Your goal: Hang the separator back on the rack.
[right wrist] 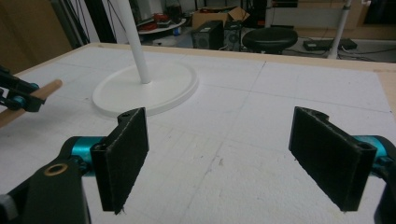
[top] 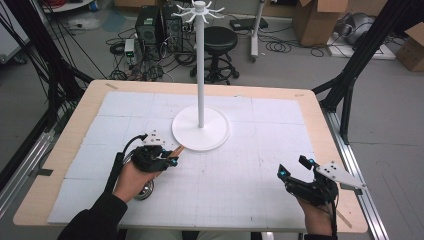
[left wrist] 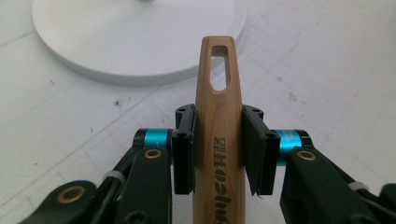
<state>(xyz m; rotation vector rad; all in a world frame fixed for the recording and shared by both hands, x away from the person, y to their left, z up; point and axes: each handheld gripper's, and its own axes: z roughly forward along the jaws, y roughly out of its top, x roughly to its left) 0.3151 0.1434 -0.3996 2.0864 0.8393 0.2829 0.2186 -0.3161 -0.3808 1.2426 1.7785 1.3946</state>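
My left gripper (top: 170, 157) is shut on the wooden handle (top: 176, 150) of a utensil, whose shiny metal end (top: 145, 191) sits by the person's left wrist. In the left gripper view the jaws clamp the handle (left wrist: 205, 100) from both sides at my left gripper (left wrist: 218, 119). Its slotted tip points at the round base (left wrist: 135, 32) of a white hook stand. The stand's base (top: 200, 135) is at table centre and its pole (top: 200, 65) rises to a crown of hooks (top: 200, 10). My right gripper (top: 294, 167) rests open at the front right with its jaws wide apart (right wrist: 224, 154) and nothing between them.
A white gridded foam board (top: 250, 195) covers the wooden table (top: 75, 130). The stand's base (right wrist: 149, 86) and pole (right wrist: 133, 37) lie ahead of the right gripper, with the left gripper (right wrist: 18, 95) and handle tip (right wrist: 49, 87) at far left. A stool (top: 220, 42) and boxes stand behind the table.
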